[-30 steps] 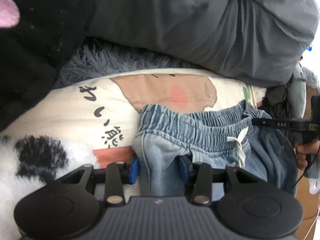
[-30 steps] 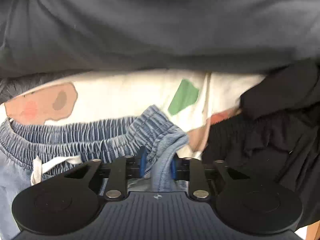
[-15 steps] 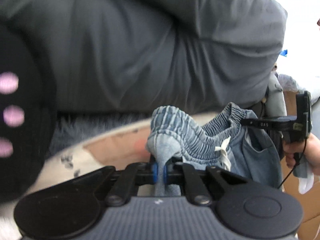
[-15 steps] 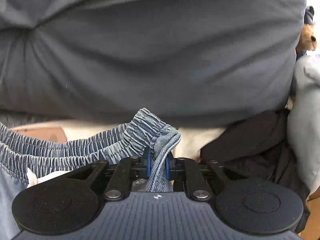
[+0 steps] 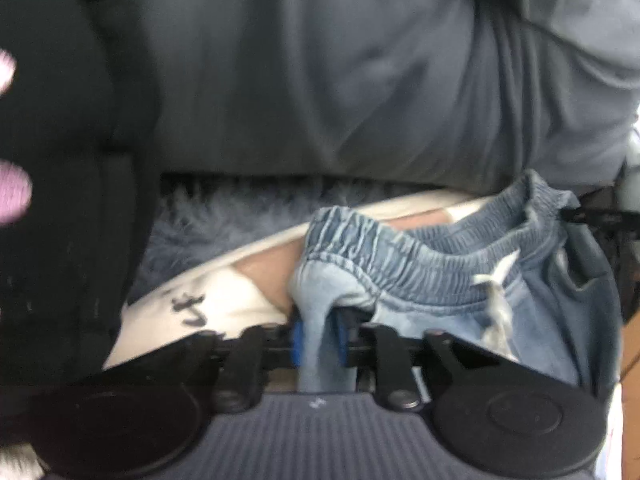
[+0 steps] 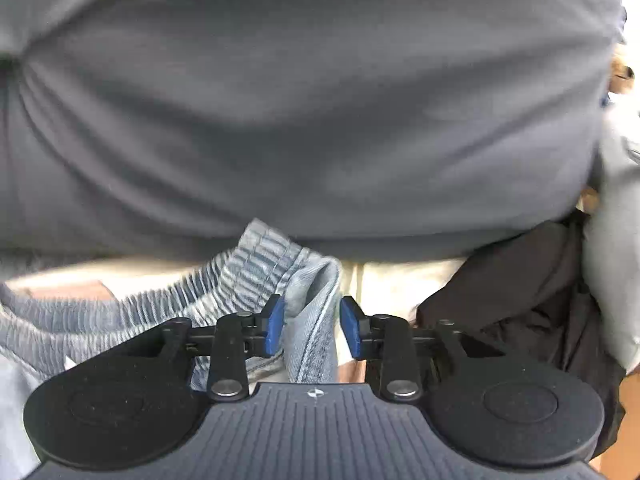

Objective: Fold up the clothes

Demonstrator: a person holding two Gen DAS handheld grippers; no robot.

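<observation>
Light-blue denim shorts point(image 5: 420, 276) with an elastic waistband and a white drawstring point(image 5: 496, 292) hang lifted over a cream printed blanket point(image 5: 224, 296). My left gripper point(image 5: 319, 344) is shut on the waistband's left corner, the cloth filling the gap between its blue pads. In the right wrist view the waistband's other corner point(image 6: 304, 292) lies loosely between the fingers of my right gripper point(image 6: 312, 330). That gripper is open, with a gap beside the right pad point(image 6: 350, 332).
A person's grey shirt point(image 5: 360, 80) fills the upper half of both views, close ahead point(image 6: 320, 120). Black fleece with pink spots point(image 5: 60, 200) lies at the left, a fluffy blue-grey throw point(image 5: 224, 224) behind the blanket. Dark clothing point(image 6: 520, 300) is piled right.
Both grippers shut on the waistband and lifted it toward the person. Since half a second ago the right gripper has opened, and the left jaws stand a little wider.
</observation>
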